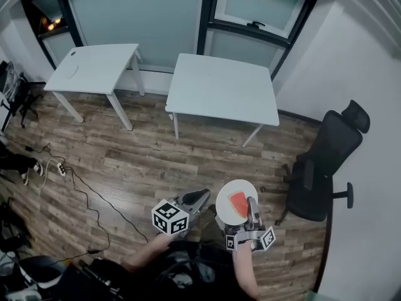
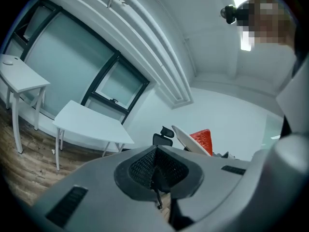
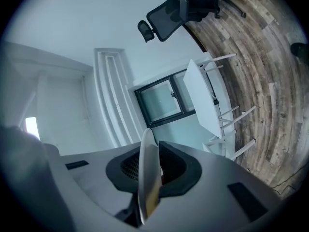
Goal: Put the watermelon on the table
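Note:
A red watermelon slice [image 1: 238, 202] lies on a round white plate [image 1: 241, 185]. My right gripper [image 1: 250, 207] is shut on the plate's near rim and holds it above the wood floor. In the right gripper view the plate's edge [image 3: 148, 178] stands upright between the pads of the right gripper [image 3: 149, 163]. My left gripper [image 1: 203, 196] hovers just left of the plate, shut with nothing in it. In the left gripper view its pads [image 2: 145, 168] meet, and the plate [image 2: 186, 140] and slice [image 2: 202, 140] show beyond. A white table [image 1: 222, 86] stands ahead.
A second white table [image 1: 94, 68] stands at the back left by the windows. A black office chair [image 1: 329, 162] is by the right wall. Cables and a power strip [image 1: 59, 168] lie on the floor at the left.

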Motion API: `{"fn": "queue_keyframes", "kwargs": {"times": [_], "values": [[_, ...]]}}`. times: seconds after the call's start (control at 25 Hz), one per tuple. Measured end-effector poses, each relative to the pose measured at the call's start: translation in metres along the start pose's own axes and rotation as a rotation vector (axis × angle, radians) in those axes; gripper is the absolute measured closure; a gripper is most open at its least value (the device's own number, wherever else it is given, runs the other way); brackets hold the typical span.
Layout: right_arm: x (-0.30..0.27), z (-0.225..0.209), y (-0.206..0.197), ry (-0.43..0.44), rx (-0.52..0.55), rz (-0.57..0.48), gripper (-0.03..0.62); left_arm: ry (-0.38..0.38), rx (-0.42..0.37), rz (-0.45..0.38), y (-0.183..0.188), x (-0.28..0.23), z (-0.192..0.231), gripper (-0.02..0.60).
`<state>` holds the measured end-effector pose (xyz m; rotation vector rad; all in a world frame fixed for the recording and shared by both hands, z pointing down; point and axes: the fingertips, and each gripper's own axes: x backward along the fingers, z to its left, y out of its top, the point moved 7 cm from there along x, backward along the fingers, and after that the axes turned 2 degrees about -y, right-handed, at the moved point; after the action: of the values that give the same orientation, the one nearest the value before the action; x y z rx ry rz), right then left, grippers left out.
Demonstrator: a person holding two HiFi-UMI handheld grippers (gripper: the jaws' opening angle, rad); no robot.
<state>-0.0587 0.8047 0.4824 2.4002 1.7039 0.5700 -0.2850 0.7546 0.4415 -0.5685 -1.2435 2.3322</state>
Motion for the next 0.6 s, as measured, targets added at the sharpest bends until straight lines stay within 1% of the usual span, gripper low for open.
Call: {"fn": "queue_keyframes", "kwargs": {"times": [0.2,0.28,0.36,0.48,0.6], "values": [[-0.043,-0.002,0.037,-0.011,0.006,0.021,0.549,0.012,0.014,0.014,0.017,-0.042,0.022,0.575],[-0.067,0.005,0.053,-0.012,0.023,0.044,0.549,0.006,0.02,0.007,0.03,-0.064,0.029,0.575],[-0.093,0.013,0.068,0.005,0.021,0.076,0.549,0.002,0.03,-0.002,0.044,-0.089,0.039,0.575],[-0.131,0.021,0.094,0.034,-0.001,0.117,0.549,0.025,0.019,-0.025,0.07,-0.125,0.053,0.575],[-0.154,0.027,0.117,0.029,-0.014,0.142,0.549,0.043,0.008,-0.048,0.086,-0.15,0.056,0.575]]}}
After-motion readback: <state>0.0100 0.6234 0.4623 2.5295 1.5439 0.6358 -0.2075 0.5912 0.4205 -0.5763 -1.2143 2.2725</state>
